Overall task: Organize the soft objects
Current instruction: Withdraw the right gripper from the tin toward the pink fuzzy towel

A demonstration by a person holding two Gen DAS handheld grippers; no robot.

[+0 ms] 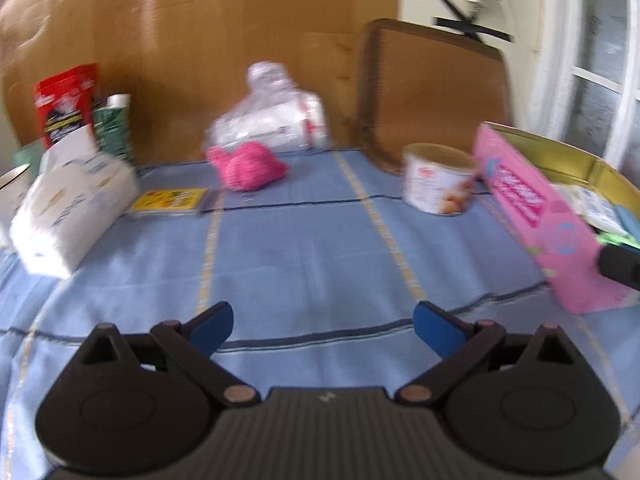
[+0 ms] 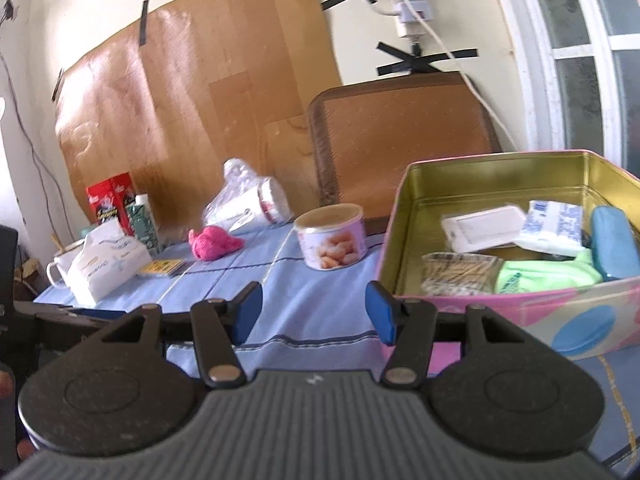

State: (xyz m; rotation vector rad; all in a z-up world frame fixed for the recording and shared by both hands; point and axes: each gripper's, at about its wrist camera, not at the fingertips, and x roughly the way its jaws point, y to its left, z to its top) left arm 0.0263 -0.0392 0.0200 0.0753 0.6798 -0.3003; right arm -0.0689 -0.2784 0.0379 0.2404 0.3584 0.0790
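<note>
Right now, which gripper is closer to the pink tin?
Right. The right gripper sits beside the pink tin, its fingertip by the tin's corner; the left gripper hangs over open cloth, tin off to its side.

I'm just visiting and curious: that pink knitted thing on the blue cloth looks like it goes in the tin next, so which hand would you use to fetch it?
Probably left. Its open gripper faces the pink knit nearly head-on; the right gripper sits by the tin.

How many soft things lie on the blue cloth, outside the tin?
3: the pink knitted item mid-table at the back, the white tissue pack at the left, and the plastic-wrapped white bundle against the back board. Others may be hidden behind the boxes.
</note>
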